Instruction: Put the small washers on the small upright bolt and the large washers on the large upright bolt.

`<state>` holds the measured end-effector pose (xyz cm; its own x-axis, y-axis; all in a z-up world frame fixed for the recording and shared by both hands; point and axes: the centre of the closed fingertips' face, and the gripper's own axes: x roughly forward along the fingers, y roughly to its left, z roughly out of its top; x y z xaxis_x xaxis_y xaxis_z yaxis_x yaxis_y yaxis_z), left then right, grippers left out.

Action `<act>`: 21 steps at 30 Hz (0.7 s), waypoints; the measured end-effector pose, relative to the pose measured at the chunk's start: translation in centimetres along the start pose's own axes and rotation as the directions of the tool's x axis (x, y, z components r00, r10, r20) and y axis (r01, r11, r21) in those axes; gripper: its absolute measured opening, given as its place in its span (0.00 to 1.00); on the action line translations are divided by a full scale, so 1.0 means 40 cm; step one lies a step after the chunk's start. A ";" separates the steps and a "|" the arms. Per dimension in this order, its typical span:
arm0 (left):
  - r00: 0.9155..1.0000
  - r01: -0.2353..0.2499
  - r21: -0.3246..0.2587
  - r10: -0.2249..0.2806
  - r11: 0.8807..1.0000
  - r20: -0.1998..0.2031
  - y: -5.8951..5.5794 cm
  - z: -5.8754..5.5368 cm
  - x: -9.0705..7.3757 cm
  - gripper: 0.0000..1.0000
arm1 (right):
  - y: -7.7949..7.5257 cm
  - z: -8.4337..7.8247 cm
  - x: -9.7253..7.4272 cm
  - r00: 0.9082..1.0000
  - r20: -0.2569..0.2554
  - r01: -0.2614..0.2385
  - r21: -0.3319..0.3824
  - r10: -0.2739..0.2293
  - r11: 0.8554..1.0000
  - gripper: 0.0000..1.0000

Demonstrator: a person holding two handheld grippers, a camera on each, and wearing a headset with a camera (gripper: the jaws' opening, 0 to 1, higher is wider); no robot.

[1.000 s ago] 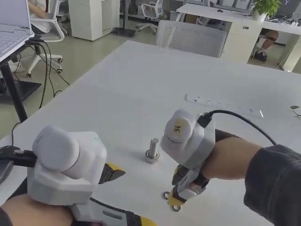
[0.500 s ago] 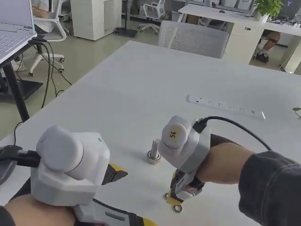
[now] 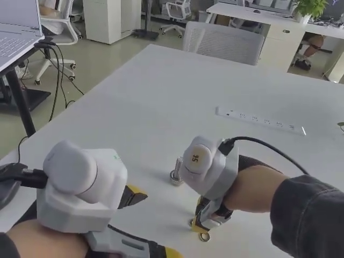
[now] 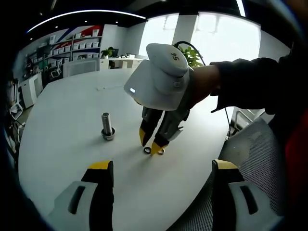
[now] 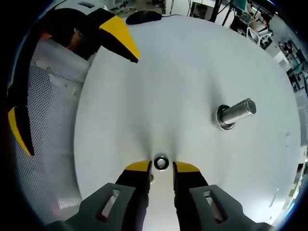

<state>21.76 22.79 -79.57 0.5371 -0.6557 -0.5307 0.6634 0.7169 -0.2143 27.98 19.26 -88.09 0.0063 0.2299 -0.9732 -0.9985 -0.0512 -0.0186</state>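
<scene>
One upright steel bolt (image 3: pixel 176 171) (image 4: pixel 107 127) (image 5: pixel 235 113) stands on the white table (image 3: pixel 161 97). My right gripper (image 3: pixel 200 228) (image 5: pixel 162 168) points down at the table just right of the bolt. Its jaws are narrowly open, and a small washer (image 5: pixel 161 162) lies flat between the yellow tips. From the left gripper view, two washers (image 4: pixel 147 150) (image 4: pixel 161 151) lie at the right gripper's (image 4: pixel 150 144) tips. My left gripper (image 3: pixel 137 194) (image 4: pixel 162 168) hovers at the near left, wide open and holding nothing.
A white power strip (image 3: pixel 260 121) lies further back on the table. A laptop (image 3: pixel 16 27) sits on a stand at far left, with cables below it. A mesh chair (image 3: pixel 226 43) stands at the table's far end. The near table edge is close behind the washers.
The head camera has shifted a little. My right gripper stays down over the washers, now covering more of the bolt's side. The left gripper has hardly moved.
</scene>
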 end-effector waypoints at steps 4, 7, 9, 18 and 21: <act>1.000 -0.001 -0.003 0.001 1.000 0.002 0.001 0.000 -0.001 0.83 | 0.001 0.001 -0.001 1.000 -0.004 0.002 -0.014 -0.002 1.000 0.18; 1.000 -0.001 -0.002 0.002 1.000 0.002 0.001 0.000 -0.001 0.83 | 0.003 0.003 0.000 1.000 0.000 0.004 -0.022 -0.004 1.000 0.17; 1.000 -0.002 -0.004 0.002 1.000 0.004 0.002 0.000 -0.002 0.83 | 0.004 0.003 0.001 1.000 -0.001 0.005 -0.019 -0.005 1.000 0.17; 1.000 -0.003 -0.004 0.003 1.000 0.005 0.003 0.000 -0.003 0.83 | 0.004 0.003 0.002 1.000 0.005 0.003 -0.005 -0.003 1.000 0.16; 1.000 -0.002 -0.004 0.002 1.000 0.004 0.003 -0.001 -0.003 0.83 | 0.004 0.003 0.002 1.000 0.003 0.004 -0.012 -0.004 1.000 0.14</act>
<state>21.77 22.95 -79.57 0.5404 -0.6553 -0.5277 0.6604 0.7190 -0.2165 27.83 19.38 -88.15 0.0100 0.2334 -0.9723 -0.9978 -0.0618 -0.0251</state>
